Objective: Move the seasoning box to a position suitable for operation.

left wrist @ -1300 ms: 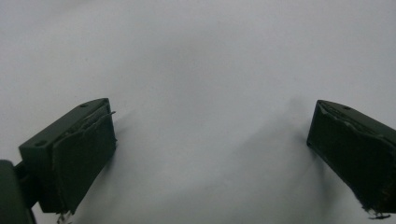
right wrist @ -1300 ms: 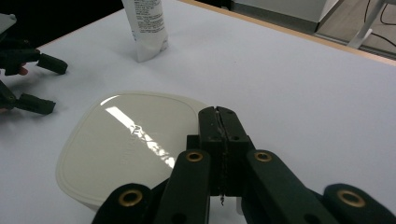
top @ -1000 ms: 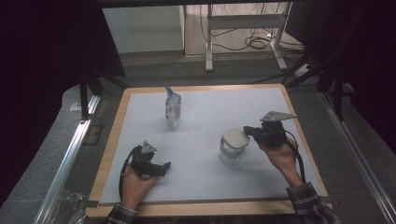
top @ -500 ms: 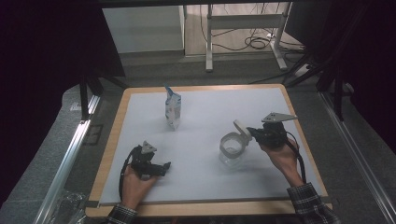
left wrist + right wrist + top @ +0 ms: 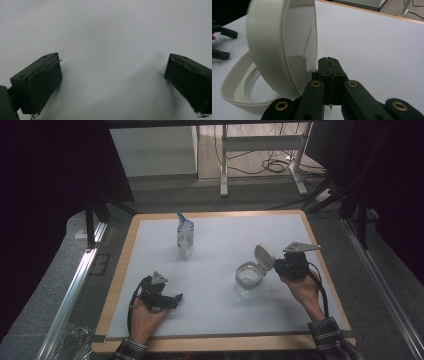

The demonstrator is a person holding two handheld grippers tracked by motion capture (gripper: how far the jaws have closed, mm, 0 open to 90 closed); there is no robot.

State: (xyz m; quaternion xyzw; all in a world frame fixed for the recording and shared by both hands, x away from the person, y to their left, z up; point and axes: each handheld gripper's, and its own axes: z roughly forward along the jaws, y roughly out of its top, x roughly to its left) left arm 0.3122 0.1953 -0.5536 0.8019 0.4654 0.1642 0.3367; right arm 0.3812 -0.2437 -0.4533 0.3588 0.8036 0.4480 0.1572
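A clear plastic jar (image 5: 247,281) with a white collar stands upright on the white desk (image 5: 220,240), right of centre and toward the person's edge. Its white hinged lid (image 5: 264,256) is flipped open and stands near vertical on the jar's right side, the hollow inner face turned toward the jar mouth. In the right gripper view the lid (image 5: 284,45) rises steeply above the collar, with the open mouth of the jar (image 5: 249,87) below and to the left.

The right gripper (image 5: 280,266) sits just beside the raised lid, on its outer side. In the right gripper view its fingers (image 5: 325,72) are pressed flat together with nothing between them; the right gripper (image 5: 329,67) lies close against the lid's outer edge, though contact cannot be confirmed.

The left gripper (image 5: 176,299) rests low on the desk near the front left, well apart from the jar. The left gripper view shows its fingers (image 5: 45,80) spread wide over bare white surface (image 5: 110,45), holding nothing.

A small blue-and-white carton (image 5: 184,237) stands upright toward the back of the desk, left of centre, well apart from both grippers.
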